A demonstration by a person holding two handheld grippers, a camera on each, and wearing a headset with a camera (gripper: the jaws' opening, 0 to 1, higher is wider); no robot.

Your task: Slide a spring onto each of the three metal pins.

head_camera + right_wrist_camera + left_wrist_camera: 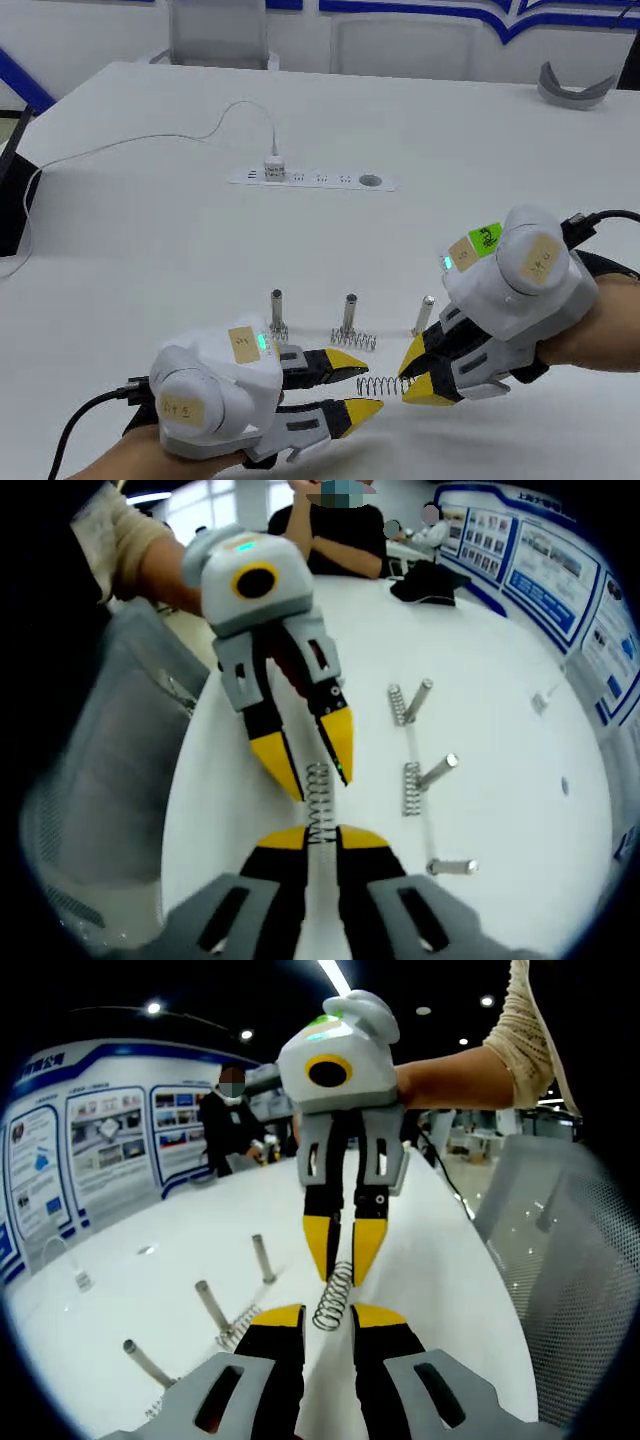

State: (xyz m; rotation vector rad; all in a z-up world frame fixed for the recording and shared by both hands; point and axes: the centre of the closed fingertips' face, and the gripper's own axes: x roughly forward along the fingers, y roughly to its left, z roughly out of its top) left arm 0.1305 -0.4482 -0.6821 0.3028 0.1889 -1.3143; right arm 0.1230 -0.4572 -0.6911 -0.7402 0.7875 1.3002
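Pin-loading step, I judge: the right tool [404,384] pinches the small steel coil spring [388,384] low over the white bench [150,230], while the left tool [373,385] gapes wide around its free end. Next, line it over the bare metal pin [425,313].

Left claw [365,385] and right claw [405,385]: white-grey housings, black jaws, yellow tips. Green lights [262,342] are seen lit on both. Tan labels [243,344] are stuck on both housings; a bright green sticker [487,238] is carried by the right one. Spring [382,385] between the tips: bare silver wire. Pins [350,312]: dull silver-grey. Other springs [353,340] at two pin bases: same silver. Table [150,250]: plain white, no pattern. Power strip [310,179] and its cord: white. Cables [85,415] off the claws: black. Wall [90,30]: white, crossed by blue stripes. Sleeve [520,1035]: beige knit. Chair [560,1260]: grey mesh.
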